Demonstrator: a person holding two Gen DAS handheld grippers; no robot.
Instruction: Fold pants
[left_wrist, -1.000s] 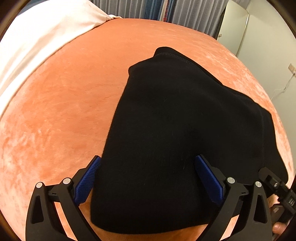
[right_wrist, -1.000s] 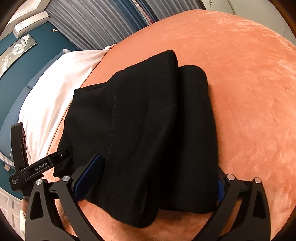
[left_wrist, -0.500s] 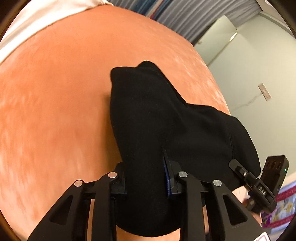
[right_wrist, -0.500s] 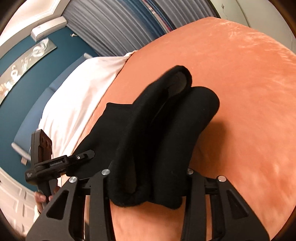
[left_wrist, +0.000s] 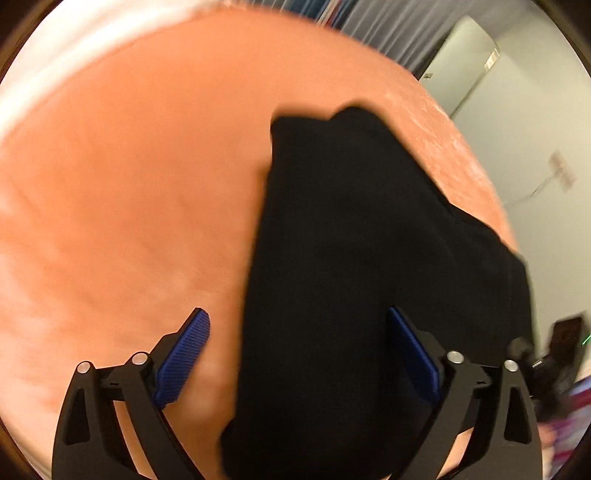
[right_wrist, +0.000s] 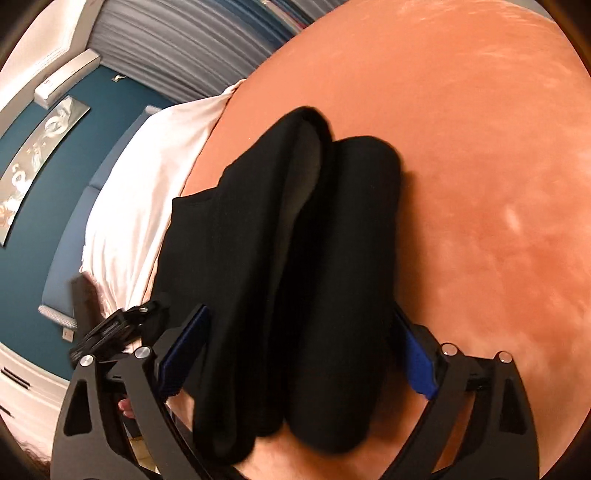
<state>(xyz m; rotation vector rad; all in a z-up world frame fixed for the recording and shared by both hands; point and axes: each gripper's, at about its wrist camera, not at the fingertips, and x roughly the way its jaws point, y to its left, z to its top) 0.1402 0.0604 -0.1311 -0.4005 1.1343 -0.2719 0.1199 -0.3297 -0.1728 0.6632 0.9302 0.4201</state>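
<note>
The black pants (left_wrist: 362, 280) lie folded in a thick bundle on the orange bedspread (left_wrist: 129, 206). In the right wrist view the pants (right_wrist: 295, 280) show as two rolled folds side by side. My left gripper (left_wrist: 299, 354) is open, its blue pads (left_wrist: 183, 362) spread on either side of the near end of the bundle. My right gripper (right_wrist: 295, 354) is open too, its pads (right_wrist: 419, 365) wide apart around the other near end. Neither gripper pinches the cloth.
A white pillow (right_wrist: 147, 206) lies at the head of the bed, by a teal wall (right_wrist: 74, 155) and grey curtains (right_wrist: 192, 48). The other gripper's body shows at the lower left of the right wrist view (right_wrist: 110, 328). A pale wall (left_wrist: 546, 147) stands beyond the bed's right edge.
Both grippers were shut on the bundle half a second ago; both have now opened and let the pants go. The bundle rests on the bedspread.
</note>
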